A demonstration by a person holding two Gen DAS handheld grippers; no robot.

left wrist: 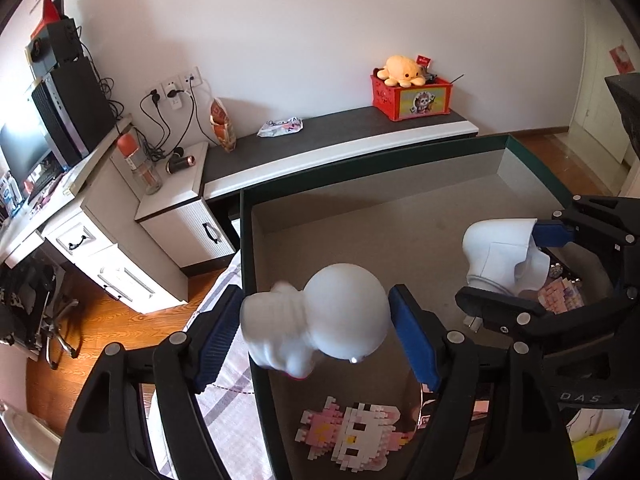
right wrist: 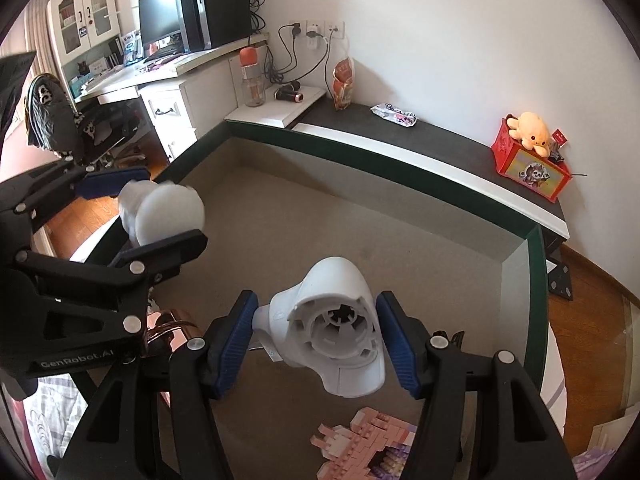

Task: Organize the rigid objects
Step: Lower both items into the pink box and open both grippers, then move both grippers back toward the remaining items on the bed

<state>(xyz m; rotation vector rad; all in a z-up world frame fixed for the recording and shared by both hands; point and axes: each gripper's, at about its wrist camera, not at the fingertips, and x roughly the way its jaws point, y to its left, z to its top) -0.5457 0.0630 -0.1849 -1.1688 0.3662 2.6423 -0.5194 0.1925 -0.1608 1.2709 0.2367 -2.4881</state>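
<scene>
Over the green-rimmed box (left wrist: 256, 264), block figures (left wrist: 352, 432) already inside, left claw (left wrist: 316, 332) loosely brackets white round figure (left wrist: 340, 316), right claw (right wrist: 320, 340) grips white shell piece (right wrist: 336, 320); neither placed yet.

A long dark bench (left wrist: 340, 136) with a white front edge is being seen running along the plain white wall (left wrist: 300, 32). At one end of the bench a low white cabinet (left wrist: 184, 216) and a white desk (left wrist: 80, 216) carrying a monitor (left wrist: 20, 152) and a black computer tower (left wrist: 74, 108) are standing, with wall sockets (left wrist: 176, 90) above them. Wooden flooring (left wrist: 560, 152) is being lit by daylight beyond the bench's other end.
</scene>
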